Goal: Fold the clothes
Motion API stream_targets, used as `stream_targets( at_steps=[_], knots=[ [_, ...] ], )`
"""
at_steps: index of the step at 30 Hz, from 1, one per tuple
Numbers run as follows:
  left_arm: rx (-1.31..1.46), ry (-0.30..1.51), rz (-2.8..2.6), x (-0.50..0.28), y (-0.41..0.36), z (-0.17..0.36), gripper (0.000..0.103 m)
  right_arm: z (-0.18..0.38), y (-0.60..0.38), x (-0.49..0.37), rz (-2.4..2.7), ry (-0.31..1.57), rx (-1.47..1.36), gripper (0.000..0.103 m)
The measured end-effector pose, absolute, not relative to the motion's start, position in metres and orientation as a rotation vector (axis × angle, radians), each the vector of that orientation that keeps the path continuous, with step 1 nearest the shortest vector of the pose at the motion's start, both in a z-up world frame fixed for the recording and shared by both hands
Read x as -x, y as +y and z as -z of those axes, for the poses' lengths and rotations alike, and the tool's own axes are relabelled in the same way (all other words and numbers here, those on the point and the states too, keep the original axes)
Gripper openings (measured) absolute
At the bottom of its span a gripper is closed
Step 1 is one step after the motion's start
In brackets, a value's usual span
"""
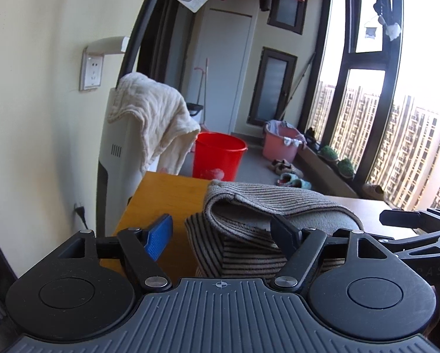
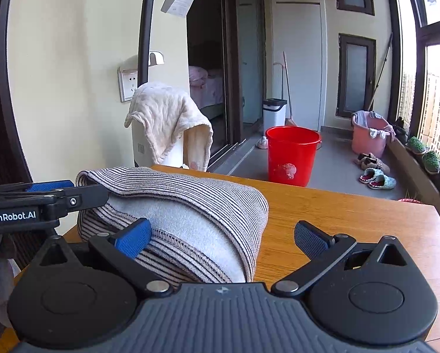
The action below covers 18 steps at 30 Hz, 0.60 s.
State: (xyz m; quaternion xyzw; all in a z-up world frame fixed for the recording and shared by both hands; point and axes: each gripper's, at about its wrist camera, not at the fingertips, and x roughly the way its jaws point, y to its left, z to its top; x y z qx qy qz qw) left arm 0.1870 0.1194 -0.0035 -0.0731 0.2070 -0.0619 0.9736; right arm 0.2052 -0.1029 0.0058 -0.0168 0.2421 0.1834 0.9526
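- Where the wooden table [image 2: 352,220] meets the balcony floor, a folded striped garment [image 2: 190,206] lies on the tabletop, a grey-brown knit with dark stripes, its paler fleecy inside showing along the folded edges.
- The left gripper [image 1: 224,232] has its jaws spread wide and grips nothing; its blue-padded finger stands over bare table left of the garment, while the other finger lies against the garment's folded edge, though whether it presses the cloth cannot be told.
- The right gripper [image 2: 222,238] is likewise spread wide with nothing clamped; its left blue pad rests at the garment's near fold and its right pad hangs over bare wood, apart from the cloth.
- In the right wrist view the left gripper reaches in from the left edge, its finger tip touching or just beside the garment's upper left fold.
- The garment sits toward the table's left end, near the far edge.
- Behind the table a cream towel [image 2: 170,117] drapes over a white appliance [image 1: 117,153] against the wall, below a wall socket [image 1: 92,70].
- On the floor beyond stand a red bucket [image 2: 292,154], a pink basket [image 2: 368,139] holding laundry, and slippers [image 2: 377,178] near the window.
- Clothes hang overhead at the top of both views.
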Motion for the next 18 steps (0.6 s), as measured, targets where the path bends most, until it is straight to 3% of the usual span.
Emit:
stream_targets(
  at_steps=[8, 10, 12, 14, 18],
  knots=[
    [0.116, 0.246, 0.257, -0.172, 0.105, -0.039, 0.076, -0.006, -0.11, -0.2, -0.357, 0.461, 0.064, 0.103],
    [0.134, 0.274, 0.314, -0.185, 0.103, -0.042, 0.068, -0.005, -0.115, -0.2, -0.353, 0.457, 0.059, 0.103],
    [0.177, 0.352, 0.341, -0.203, 0.103, -0.032, 0.046, -0.004, -0.12, -0.2, -0.35, 0.454, 0.06, 0.103],
    [0.217, 0.404, 0.349, -0.212, 0.104, -0.016, 0.037, -0.002, -0.124, -0.201, -0.341, 0.449, 0.061, 0.103],
    [0.298, 0.467, 0.36, -0.224, 0.106, 0.015, 0.037, 0.001, -0.137, -0.205, -0.307, 0.444, 0.026, 0.103]
  ],
)
